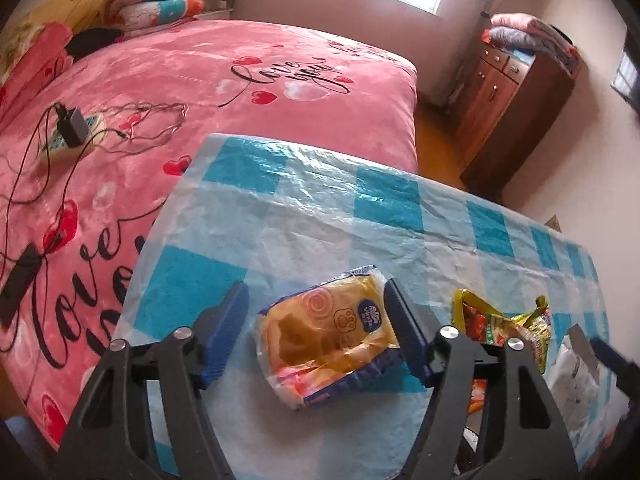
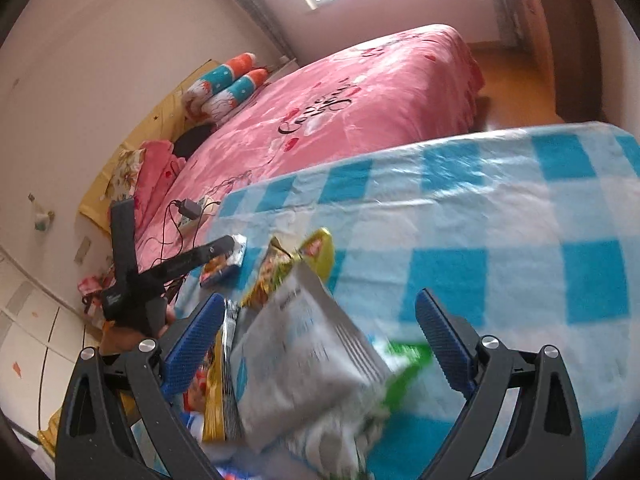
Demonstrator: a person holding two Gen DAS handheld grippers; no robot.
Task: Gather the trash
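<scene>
A yellow snack wrapper [image 1: 328, 340] lies on the blue-checked tablecloth [image 1: 320, 208]. My left gripper [image 1: 316, 332] straddles it. Its right pad meets the wrapper's edge, while the left pad stands a little clear of it. To the right lie a crumpled green-and-red wrapper [image 1: 500, 320] and a white packet [image 1: 576, 376]. In the right wrist view, my right gripper [image 2: 320, 340] is wide open over a blurred silver-white packet [image 2: 312, 360], and neither pad presses it. The green-and-red wrapper [image 2: 296, 264] and the yellow wrapper [image 2: 224, 264] lie beyond.
A bed with a pink blanket [image 1: 240, 80] runs along the table's far side. On it are a power strip with a charger and loose cables [image 1: 72, 132]. A wooden cabinet [image 1: 512, 92] stands by the wall. More wrappers [image 2: 214, 392] sit at the table's near-left edge.
</scene>
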